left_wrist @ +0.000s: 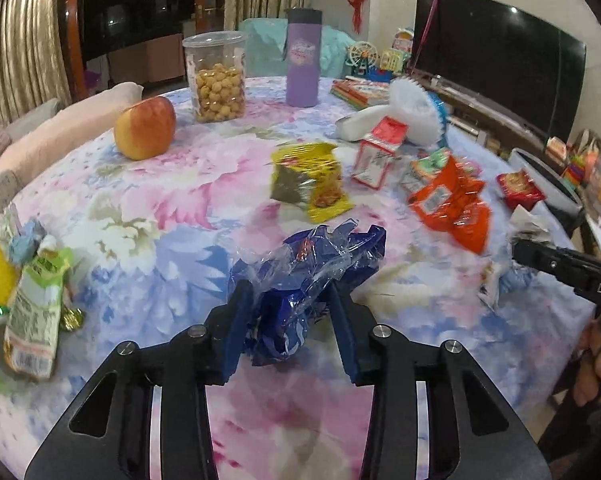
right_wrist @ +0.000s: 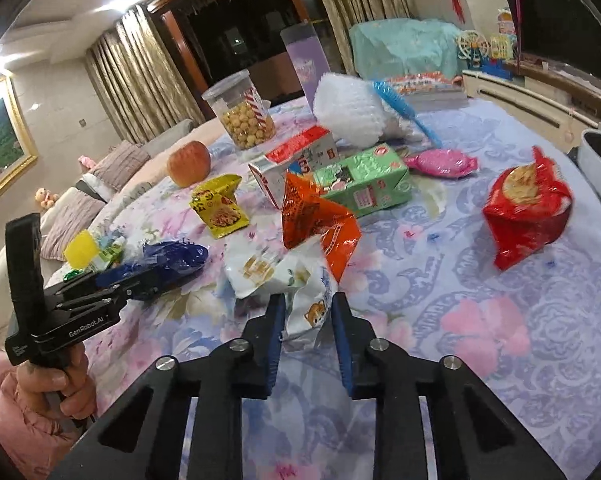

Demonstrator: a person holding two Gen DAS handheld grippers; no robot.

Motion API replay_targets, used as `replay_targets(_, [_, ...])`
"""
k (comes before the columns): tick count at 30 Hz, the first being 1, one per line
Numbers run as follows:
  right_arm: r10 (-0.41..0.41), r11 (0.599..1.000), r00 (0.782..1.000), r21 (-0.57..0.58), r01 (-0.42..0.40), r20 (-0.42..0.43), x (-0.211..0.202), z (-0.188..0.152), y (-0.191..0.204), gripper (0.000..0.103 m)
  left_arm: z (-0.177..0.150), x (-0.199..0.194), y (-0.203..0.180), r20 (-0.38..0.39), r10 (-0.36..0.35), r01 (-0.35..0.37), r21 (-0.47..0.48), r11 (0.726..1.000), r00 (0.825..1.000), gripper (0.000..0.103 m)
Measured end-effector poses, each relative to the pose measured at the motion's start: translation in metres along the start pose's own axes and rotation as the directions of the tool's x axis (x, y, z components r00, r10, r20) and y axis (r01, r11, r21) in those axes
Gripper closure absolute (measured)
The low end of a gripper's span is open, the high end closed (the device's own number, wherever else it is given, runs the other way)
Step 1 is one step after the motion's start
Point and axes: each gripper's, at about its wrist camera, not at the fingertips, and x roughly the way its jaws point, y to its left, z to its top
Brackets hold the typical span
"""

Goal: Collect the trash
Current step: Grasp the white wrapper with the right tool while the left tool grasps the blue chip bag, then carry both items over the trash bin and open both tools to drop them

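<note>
Lifting now could shed both catches: the left gripper [left_wrist: 290, 304] pinches only crinkly edges of the blue wrapper [left_wrist: 312, 264] on the near tablecloth [left_wrist: 172, 216]. The right gripper [right_wrist: 306, 320], nearly closed, nips a corner of the white wrapper [right_wrist: 284, 276] to its right, and slick film may slip free.

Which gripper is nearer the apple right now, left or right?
Left. The left gripper, with the blue wrapper between its pads, sits on the apple's side of the table. The right gripper, around the white wrapper, is on the far side of the left gripper.
</note>
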Motion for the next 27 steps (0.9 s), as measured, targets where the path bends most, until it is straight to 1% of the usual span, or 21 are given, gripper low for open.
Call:
replay_targets(5, [0.006, 1.000, 1.000, 0.014, -0.006, 0.026, -0.020, -0.002, -0.010, 0.083, 0.000, -0.018, -0.034, 0.029, -0.063, 0.062, 0.017, 0.998, 0.998, 0.066])
replay_targets(8, [0.002, 0.999, 0.999, 0.032, -0.003, 0.044, -0.034, -0.005, -0.020, 0.083, 0.003, -0.027, -0.058, 0.044, -0.114, 0.112, 0.034, 0.993, 0.993, 0.066])
replay_targets(12, [-0.013, 0.998, 0.998, 0.059, 0.009, 0.065, -0.049, -0.006, -0.032, 0.083, 0.007, -0.030, -0.090, 0.049, -0.166, 0.163, 0.071, 0.984, 0.985, 0.066])
replay_targets(19, [-0.067, 0.992, 0.991, 0.116, 0.053, 0.120, -0.084, -0.004, -0.066, 0.083, 0.021, -0.024, -0.140, 0.042, -0.244, 0.238, 0.106, 0.965, 0.969, 0.066])
replay_targets(27, [-0.161, 0.971, 0.971, 0.203, 0.124, 0.178, -0.120, 0.000, -0.117, 0.083, 0.040, -0.011, -0.196, 0.027, -0.296, 0.288, 0.163, 0.944, 0.955, 0.066])
